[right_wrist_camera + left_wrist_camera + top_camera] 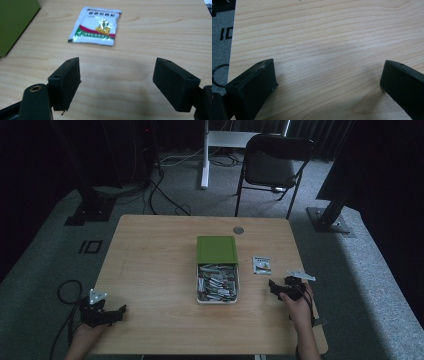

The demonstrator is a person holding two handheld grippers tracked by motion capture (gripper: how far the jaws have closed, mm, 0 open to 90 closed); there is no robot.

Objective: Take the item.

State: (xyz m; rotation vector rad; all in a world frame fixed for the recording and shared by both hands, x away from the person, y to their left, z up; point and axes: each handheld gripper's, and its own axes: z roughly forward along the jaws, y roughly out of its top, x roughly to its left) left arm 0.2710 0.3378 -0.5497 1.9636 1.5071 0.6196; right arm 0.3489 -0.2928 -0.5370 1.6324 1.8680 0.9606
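While jaws gape empty on right hand-held gripper [116, 83], advance low toward sachet [95, 25], straddle near edge, then clamp.

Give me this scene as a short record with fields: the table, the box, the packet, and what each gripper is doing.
table: light wood table
box: white box of packets at centre, green lid open behind it
loose packet: sachet flat on the table, right of the box
right gripper: jaws open, empty, facing the sachet, short of it
left gripper: jaws open, empty, over bare wood
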